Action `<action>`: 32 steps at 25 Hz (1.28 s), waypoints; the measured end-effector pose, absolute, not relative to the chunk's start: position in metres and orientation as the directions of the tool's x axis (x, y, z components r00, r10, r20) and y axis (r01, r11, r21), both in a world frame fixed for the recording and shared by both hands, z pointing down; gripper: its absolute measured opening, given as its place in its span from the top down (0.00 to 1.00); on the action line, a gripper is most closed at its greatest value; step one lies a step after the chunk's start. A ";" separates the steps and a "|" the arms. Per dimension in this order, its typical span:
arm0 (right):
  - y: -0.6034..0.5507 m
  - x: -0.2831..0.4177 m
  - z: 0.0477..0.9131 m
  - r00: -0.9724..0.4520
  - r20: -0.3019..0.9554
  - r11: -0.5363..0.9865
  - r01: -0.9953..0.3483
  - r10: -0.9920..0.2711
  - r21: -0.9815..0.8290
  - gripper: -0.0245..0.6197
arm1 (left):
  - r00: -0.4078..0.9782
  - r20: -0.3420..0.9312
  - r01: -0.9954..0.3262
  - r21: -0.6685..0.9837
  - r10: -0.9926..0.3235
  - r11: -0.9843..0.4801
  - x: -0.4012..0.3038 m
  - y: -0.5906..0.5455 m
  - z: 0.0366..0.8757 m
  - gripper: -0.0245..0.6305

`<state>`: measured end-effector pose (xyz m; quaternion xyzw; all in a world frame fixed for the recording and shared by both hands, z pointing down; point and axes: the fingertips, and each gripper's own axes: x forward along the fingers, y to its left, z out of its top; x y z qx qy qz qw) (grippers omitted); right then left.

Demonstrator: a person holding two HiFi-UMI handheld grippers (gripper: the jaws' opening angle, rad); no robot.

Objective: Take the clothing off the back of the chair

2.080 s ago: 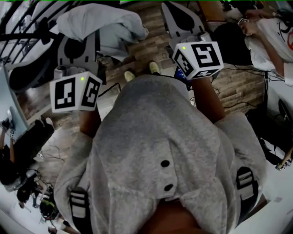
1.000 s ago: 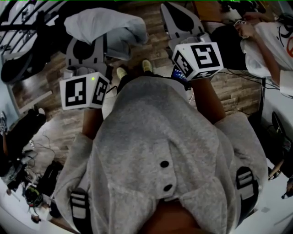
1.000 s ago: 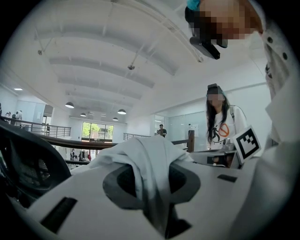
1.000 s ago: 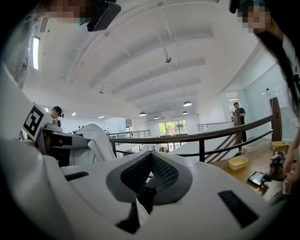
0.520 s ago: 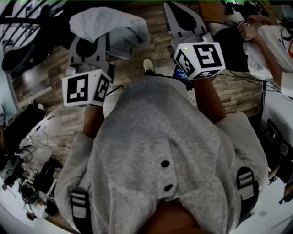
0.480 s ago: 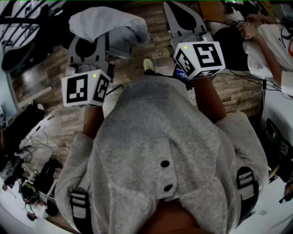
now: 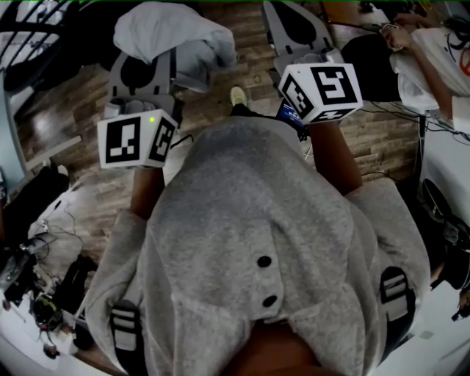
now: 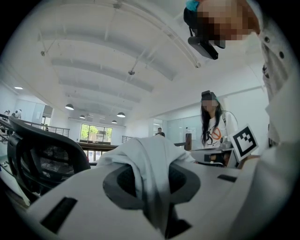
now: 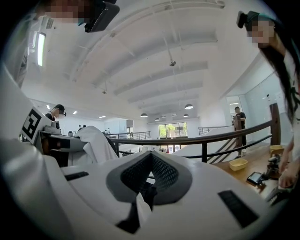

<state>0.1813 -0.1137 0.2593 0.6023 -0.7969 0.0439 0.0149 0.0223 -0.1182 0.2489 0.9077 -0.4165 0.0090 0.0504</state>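
The pale grey-white garment (image 7: 172,33) hangs bunched from my left gripper (image 7: 150,59), which is shut on it at the upper left of the head view. In the left gripper view the cloth (image 8: 140,150) drapes over the meeting jaws (image 8: 151,174). The black mesh chair (image 8: 44,159) stands apart from it at the left. My right gripper (image 7: 279,11) is at the upper right, level with the left one, jaws together and no cloth hanging from it. In the right gripper view its jaws (image 9: 150,157) meet in front of a railing, and the garment (image 9: 91,140) shows at the left.
The holder's grey hoodie (image 7: 257,220) fills the middle of the head view, over a wooden floor (image 7: 73,110). Bags and cables (image 7: 44,294) lie at the lower left. A person in a white shirt (image 7: 433,59) is at the top right. A dark railing (image 9: 211,138) crosses ahead.
Floor and surroundings have slid through the head view as the holder moves along. The black chair has drifted off toward the upper left. The garment stays in the left gripper.
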 end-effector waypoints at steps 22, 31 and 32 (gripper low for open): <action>-0.022 0.119 0.257 -0.262 0.081 0.262 -0.965 -0.962 -0.015 0.94 | 0.653 0.013 -0.754 0.103 -0.757 -0.648 -0.041 -0.031 0.244 0.82; 0.002 0.105 0.264 -0.268 0.102 0.267 -0.963 -0.958 -0.016 0.94 | 0.613 0.027 -0.787 0.110 -0.790 -0.607 -0.064 -0.009 0.251 0.82; 0.004 0.105 0.265 -0.270 0.107 0.270 -0.963 -0.957 -0.017 0.94 | 0.609 0.028 -0.790 0.113 -0.793 -0.602 -0.065 -0.007 0.251 0.82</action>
